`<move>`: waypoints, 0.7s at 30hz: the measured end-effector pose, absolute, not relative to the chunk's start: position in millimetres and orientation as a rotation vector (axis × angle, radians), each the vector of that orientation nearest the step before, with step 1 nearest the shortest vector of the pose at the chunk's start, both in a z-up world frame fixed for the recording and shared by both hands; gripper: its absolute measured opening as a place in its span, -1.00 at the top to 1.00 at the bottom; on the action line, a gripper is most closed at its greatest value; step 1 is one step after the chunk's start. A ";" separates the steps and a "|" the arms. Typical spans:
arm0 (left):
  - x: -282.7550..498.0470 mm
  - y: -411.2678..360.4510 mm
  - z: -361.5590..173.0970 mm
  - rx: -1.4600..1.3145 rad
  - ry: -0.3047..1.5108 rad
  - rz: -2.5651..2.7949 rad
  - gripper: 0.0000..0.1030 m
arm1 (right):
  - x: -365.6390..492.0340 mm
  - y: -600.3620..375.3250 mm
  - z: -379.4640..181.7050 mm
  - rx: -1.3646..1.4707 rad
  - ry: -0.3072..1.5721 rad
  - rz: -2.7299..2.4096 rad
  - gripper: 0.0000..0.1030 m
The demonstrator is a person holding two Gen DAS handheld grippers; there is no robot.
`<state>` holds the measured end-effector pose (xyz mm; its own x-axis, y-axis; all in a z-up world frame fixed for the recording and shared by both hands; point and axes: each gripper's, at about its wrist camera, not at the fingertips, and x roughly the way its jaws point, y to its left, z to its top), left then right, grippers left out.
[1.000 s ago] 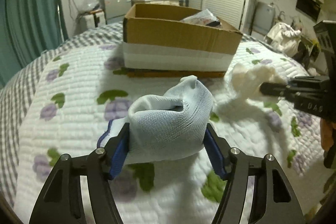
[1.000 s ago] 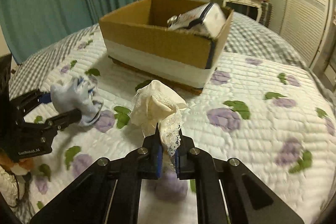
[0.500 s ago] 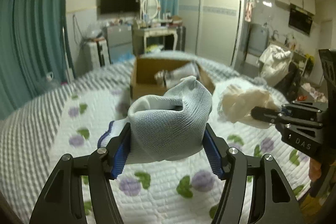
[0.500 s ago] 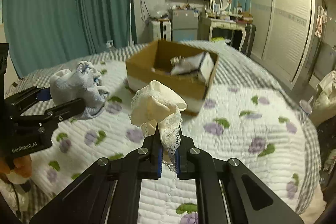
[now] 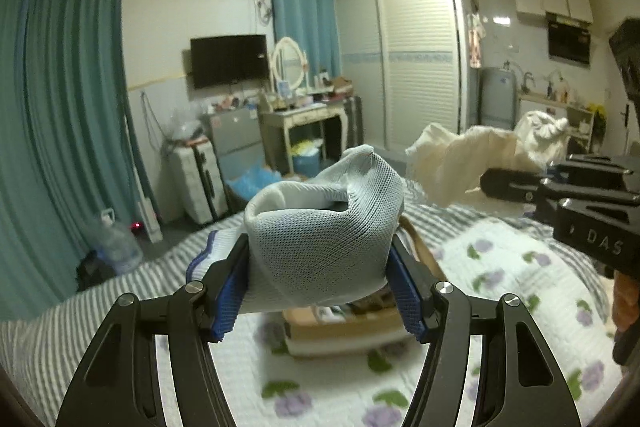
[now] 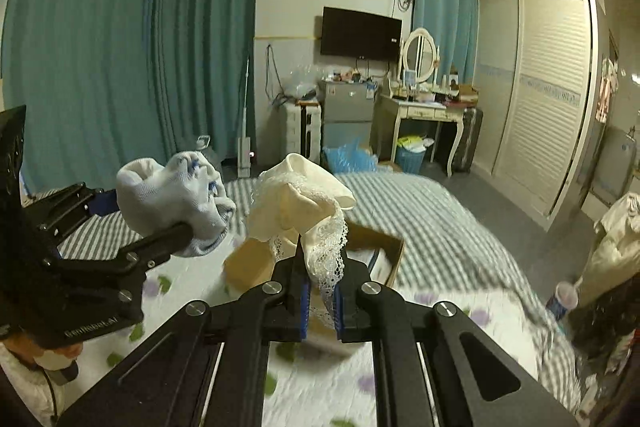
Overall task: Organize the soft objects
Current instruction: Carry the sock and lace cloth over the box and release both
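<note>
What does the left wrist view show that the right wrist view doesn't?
Only the left wrist view: the kitchen corner with its range hood, and the blue sock's open cuff. Only the right wrist view: the lace trim pinched in the right gripper, and a cup beside the bed. Both: blue sock, cream sock, cardboard box, television.

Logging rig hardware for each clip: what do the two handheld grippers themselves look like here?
Both are matte black, with angular fingers that have triangular cutouts, silver pivot screws and ribbed blue pads. The left gripper shows white "GenRobot.AI" lettering on its body in the right wrist view. The right gripper shows "DAS" in the left wrist view. No cables are visible.
</note>
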<state>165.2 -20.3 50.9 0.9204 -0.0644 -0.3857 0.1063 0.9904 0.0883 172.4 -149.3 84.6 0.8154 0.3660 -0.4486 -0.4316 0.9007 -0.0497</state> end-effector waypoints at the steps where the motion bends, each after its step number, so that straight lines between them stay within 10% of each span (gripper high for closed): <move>1: 178.9 -19.7 49.3 0.113 0.393 -0.080 -0.23 | 183.3 -145.3 87.1 -0.157 0.441 0.422 0.84; 21: 306.2 -46.2 -48.4 0.205 0.559 -0.087 -0.23 | 370.1 -125.6 -21.3 -0.159 0.655 0.397 0.84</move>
<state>306.2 -46.2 -48.4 0.8449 -0.0264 -0.5342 0.1372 0.9760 0.1689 370.1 -125.6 -21.3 0.7214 0.3079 -0.6204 -0.4068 0.9133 -0.0198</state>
